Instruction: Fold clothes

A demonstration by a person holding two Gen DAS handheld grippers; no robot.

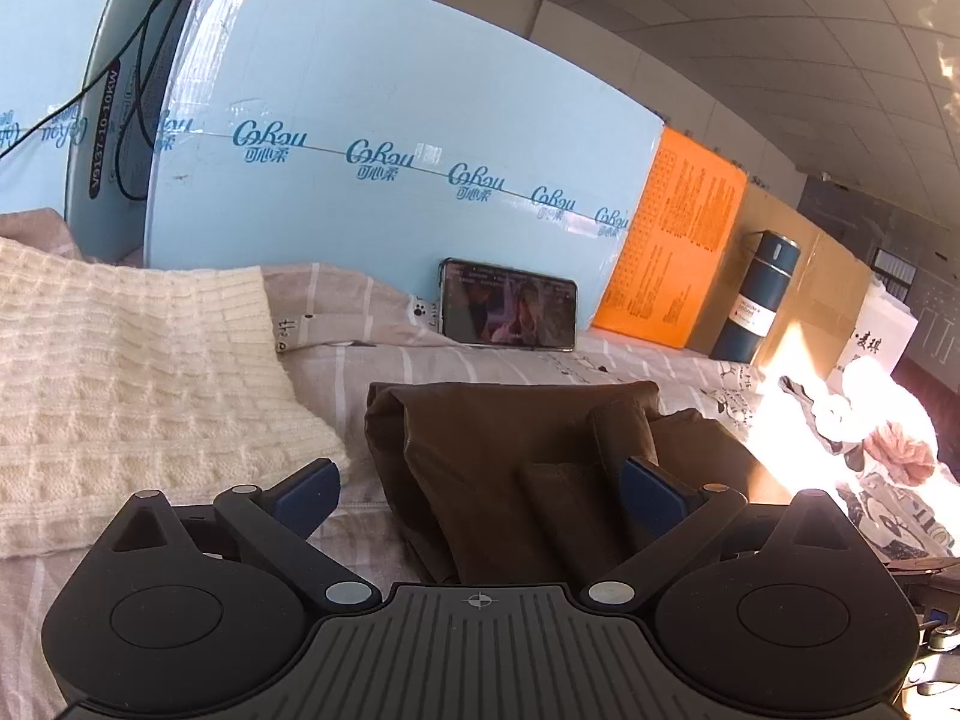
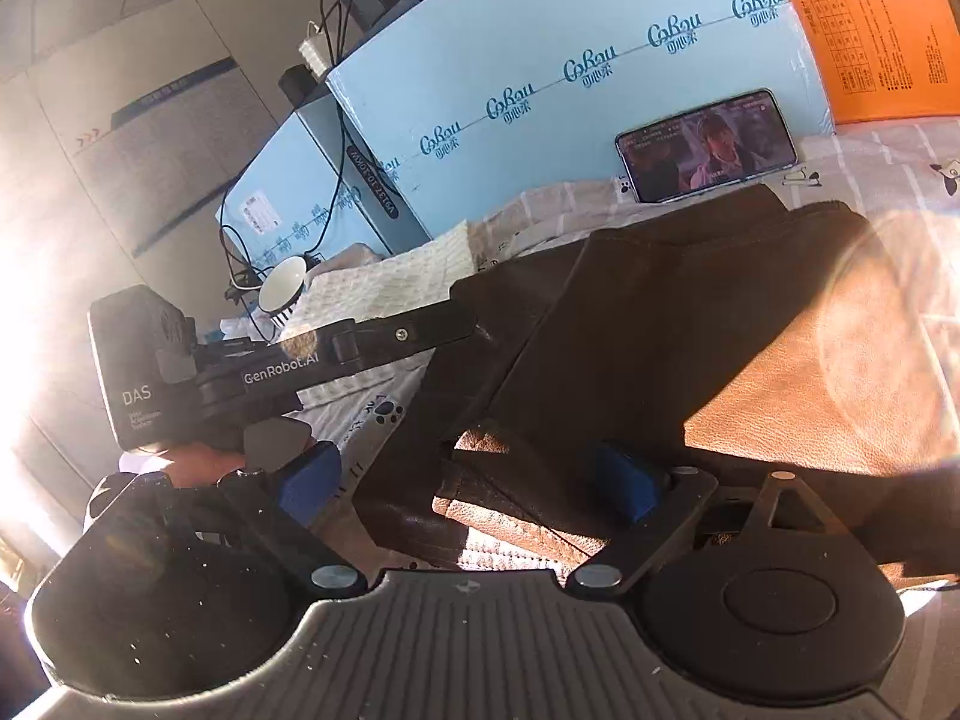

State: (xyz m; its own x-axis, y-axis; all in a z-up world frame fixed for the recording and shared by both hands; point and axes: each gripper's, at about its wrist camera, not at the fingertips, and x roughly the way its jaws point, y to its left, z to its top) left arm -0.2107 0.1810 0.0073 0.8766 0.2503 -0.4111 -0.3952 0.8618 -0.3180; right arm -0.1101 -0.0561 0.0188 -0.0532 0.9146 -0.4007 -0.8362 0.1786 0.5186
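Surface: bed w/ striped sheet point(image 1: 372, 372)
On it: brown garment point(image 1: 510, 438), cream knit point(image 1: 120, 360), phone point(image 1: 507, 307), blue flask point(image 1: 757, 294), boxes point(image 1: 390, 138)

Your brown garment point(image 1: 510, 456) lies folded on the striped bedsheet, the cream knit sweater point(image 1: 138, 372) flat at its nine o'clock.

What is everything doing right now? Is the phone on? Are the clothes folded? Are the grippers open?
Phone: on, showing a video, leaning on the blue box.
Brown garment: folded, lying on the bed.
Cream knit: lying flat beside it.
Bottle: upright, lid on.
Left gripper: open, over the brown garment.
Right gripper: open, nothing pinched.
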